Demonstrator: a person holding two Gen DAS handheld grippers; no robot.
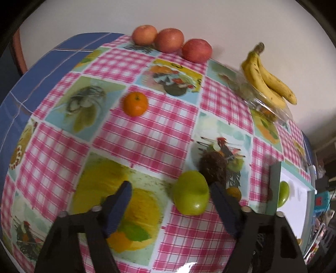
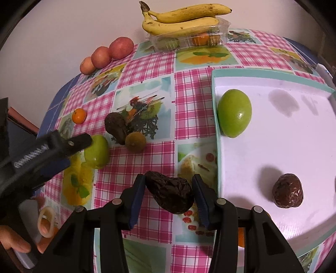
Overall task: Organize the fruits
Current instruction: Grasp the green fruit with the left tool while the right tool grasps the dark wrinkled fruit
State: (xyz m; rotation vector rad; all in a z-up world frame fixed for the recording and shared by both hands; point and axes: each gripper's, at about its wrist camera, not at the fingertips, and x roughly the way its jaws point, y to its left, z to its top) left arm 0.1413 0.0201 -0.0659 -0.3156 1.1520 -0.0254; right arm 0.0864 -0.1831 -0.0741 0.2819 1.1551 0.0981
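Held fruit: dark wrinkled avocado (image 2: pixel 171 194) between the blue pads of the right tool (image 2: pixel 169 192), over the worktop (image 2: pixel 147 69) just left of the tray; both pads look to touch its sides.
Right tool: pinching the avocado.
Left tool (image 1: pixel 170 196): fingers spread wide; green apple (image 1: pixel 191 192) lies on the cloth beside the inner face of its right finger; contact cannot be told.
Tray (image 2: pixel 217 134): white floor, teal rim; holds a second green apple (image 2: pixel 234 113) against the left wall and a dark wrinkled fruit (image 2: pixel 287 193) nearer the camera.
Mid worktop: another avocado (image 2: pixel 116 127) touching a brown kiwi (image 2: pixel 135 141), just beyond the loose apple; small orange (image 1: pixel 135 104) well apart, alone.
Far edge, by wall: three red apples (image 1: pixel 168 43) in a row; bananas (image 2: pixel 182 20) lying on a clear plastic box (image 2: pixel 189 40).
In the way: left tool's arm covers part of the loose apple in the right view.
Unclear: box contents blurred, orange and green shapes only; a hand (image 2: pixel 14 241) is cut off at lower left.
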